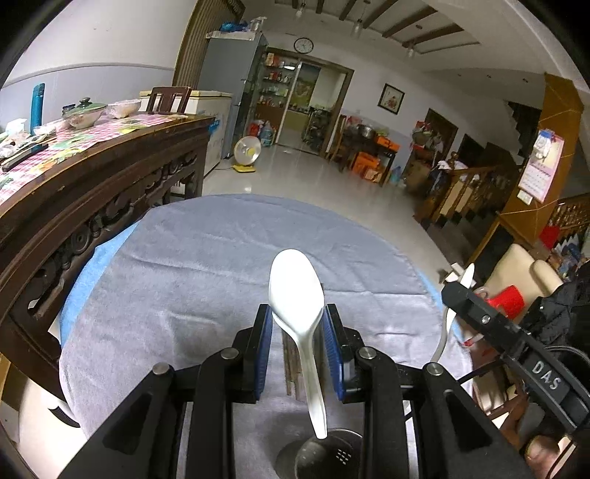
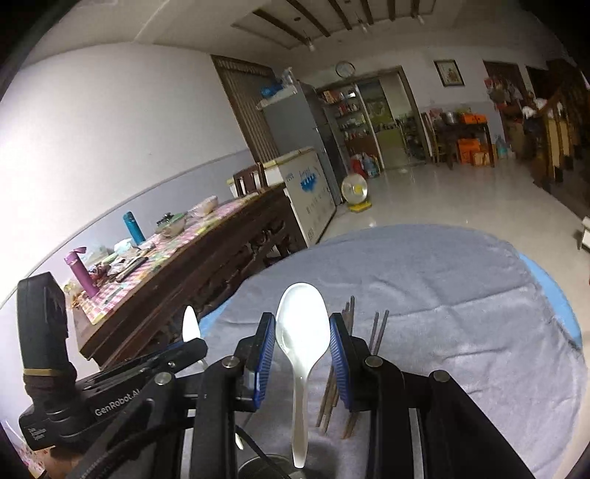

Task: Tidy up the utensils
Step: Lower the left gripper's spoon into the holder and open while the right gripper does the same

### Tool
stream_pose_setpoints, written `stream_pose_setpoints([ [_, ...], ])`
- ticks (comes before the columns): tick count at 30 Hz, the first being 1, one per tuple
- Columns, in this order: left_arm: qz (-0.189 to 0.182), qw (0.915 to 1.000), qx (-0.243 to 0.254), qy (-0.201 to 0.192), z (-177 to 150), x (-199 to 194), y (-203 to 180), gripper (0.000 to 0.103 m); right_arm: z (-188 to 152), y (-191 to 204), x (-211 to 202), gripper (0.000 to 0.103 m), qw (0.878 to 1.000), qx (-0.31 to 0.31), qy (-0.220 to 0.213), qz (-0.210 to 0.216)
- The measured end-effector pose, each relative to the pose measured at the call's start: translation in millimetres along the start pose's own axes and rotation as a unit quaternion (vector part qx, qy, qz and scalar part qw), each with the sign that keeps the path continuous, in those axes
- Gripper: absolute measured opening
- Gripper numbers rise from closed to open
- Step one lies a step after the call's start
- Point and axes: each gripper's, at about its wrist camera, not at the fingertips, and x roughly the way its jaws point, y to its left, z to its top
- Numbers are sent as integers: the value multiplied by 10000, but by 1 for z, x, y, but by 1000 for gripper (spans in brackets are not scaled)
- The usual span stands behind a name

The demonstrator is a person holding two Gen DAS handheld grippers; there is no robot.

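Both claws, left [image 1: 298, 324] and right [image 2: 302, 331], each clamp a white spoon [image 1: 297, 291] [image 2: 302, 328] by the bowl above the metal holder [image 1: 324, 455] on the grey-clothed surface [image 1: 191, 280], so any tilt while you lower may catch a handle on its rim.

Dim indoor lighting, ceiling lamps [image 1: 357, 27] overhead. Glare on white spoon [image 1: 297, 291] between fingers and on glossy floor [image 1: 313, 177] beyond. Strong fisheye bending, dark vignette at corners. Slight softness throughout; right view's left wall overexposed.
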Motion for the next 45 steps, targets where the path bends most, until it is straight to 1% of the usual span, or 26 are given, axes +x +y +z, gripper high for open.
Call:
stream_pose_setpoints([
  [4, -93, 9998, 59, -134, 0, -13, -6, 29, 9, 14, -24, 32, 9995, -235, -215, -34],
  [8, -73, 9998, 116, -172, -7, -15, -8, 29, 3, 19, -32, 32, 9992, -319, -228, -46],
  [14, 45, 9997, 220, -125, -23, -6, -6, 29, -25, 13, -14, 32, 9997, -208, -60, -129],
  [19, -64, 9996, 268, -12, -32, 1, -10, 29, -39, 7, -2, 32, 9999, -74, 96, -123],
  [24, -59, 9994, 306, 143, -42, 10, -11, 29, -50, 6, 5, 32, 9996, -93, 223, -125],
  [34, -94, 9989, 230, 391, -52, 21, 0, 29, -65, 5, 13, 32, 9988, -128, 443, -163],
  [45, -149, 9980, 217, 574, -65, 23, 3, 29, -76, 0, 20, 32, 9976, -77, 650, -204],
])
